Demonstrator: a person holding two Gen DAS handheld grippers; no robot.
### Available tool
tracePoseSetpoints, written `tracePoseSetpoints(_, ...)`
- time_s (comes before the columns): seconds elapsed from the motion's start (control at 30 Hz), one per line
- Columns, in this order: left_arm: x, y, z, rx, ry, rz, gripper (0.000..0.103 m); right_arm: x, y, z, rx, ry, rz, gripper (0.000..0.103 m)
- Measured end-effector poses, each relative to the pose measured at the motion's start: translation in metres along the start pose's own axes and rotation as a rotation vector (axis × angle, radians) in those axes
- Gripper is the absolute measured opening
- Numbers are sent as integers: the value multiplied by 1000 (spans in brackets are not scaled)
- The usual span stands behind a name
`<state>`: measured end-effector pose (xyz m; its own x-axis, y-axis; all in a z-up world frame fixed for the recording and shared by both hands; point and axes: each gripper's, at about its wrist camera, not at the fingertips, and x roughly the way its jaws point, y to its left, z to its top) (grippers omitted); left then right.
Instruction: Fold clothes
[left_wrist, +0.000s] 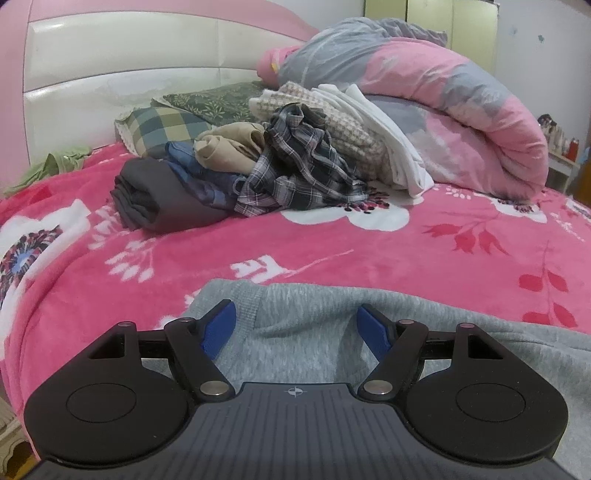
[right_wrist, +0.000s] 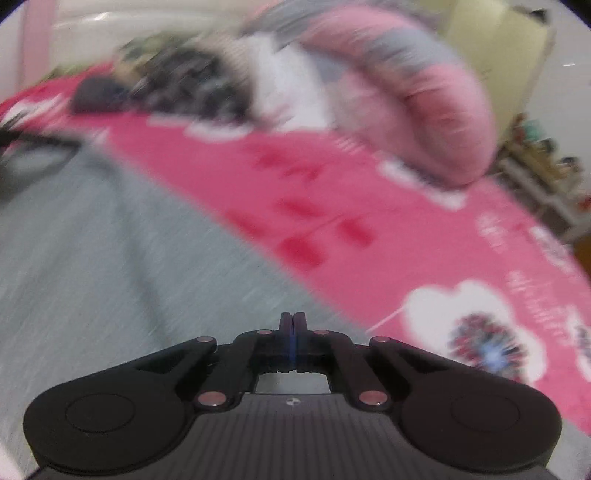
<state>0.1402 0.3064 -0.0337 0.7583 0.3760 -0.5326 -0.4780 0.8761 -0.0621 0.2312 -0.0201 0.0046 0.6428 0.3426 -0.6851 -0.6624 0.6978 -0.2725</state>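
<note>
The grey sweatshirt (left_wrist: 295, 332) lies flat on the pink floral blanket (left_wrist: 406, 251), long axis across the left-wrist view. The left gripper (left_wrist: 297, 325) stands open over its edge, pads clear. Beyond: folded dark garment (left_wrist: 155, 199), plaid shirt (left_wrist: 295, 173), rolled duvet (left_wrist: 461, 110). The right gripper (right_wrist: 293, 325) is fully closed, nothing visibly between its fingers.

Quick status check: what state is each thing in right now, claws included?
Left claw: open, over the grey sweater's edge, not gripping.
Right claw: shut, nothing visible between its fingers.
Grey sweater: spread on the bed, unfolded.
Clothes pile: heaped, mostly unfolded.
Quilt: rolled up by the headboard.
</note>
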Motion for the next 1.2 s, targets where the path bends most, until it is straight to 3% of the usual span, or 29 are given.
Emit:
tracePoseSetpoints(0.03,1,0,0,2,0,2,73,-1,-5,5,9,-9,-21,0)
tracePoseSetpoints(0.17,1,-2,-1,10,-2,8,74,1,-23,9,128,-5,160,2)
tracePoseSetpoints(0.2,1,-2,-1,11,-2,9,74,0,-22,8,146,-7,212,13)
tracePoseSetpoints(0.23,1,-2,-2,15,-2,10,74,-2,-21,6,163,-9,263,43)
tracePoseSetpoints(0.3,2,-3,-2,20,-4,13,75,-3,-12,1,135,-16,315,77)
tracePoseSetpoints(0.37,2,-4,-3,27,-6,20,75,3,6,-8,52,28,288,72)
tracePoseSetpoints(0.4,2,-5,-3,31,-6,23,75,8,16,-12,5,69,255,37)
tracePoseSetpoints(0.43,2,-6,-3,35,-7,27,75,10,18,-14,-10,70,232,16)
tracePoseSetpoints(0.5,3,-6,-3,37,-5,31,75,12,24,-16,-37,70,185,6)
tracePoseSetpoints(0.63,4,-4,1,22,5,27,75,-2,18,6,-46,-28,50,5)
tracePoseSetpoints(0.8,8,-7,6,27,12,33,75,8,12,24,-80,-44,-21,5)
tracePoseSetpoints(1.0,17,-11,7,51,20,45,76,21,8,33,-95,-64,-58,6)
tracePoseSetpoints(1.2,20,-18,4,103,23,55,80,62,10,10,-121,53,-13,7)
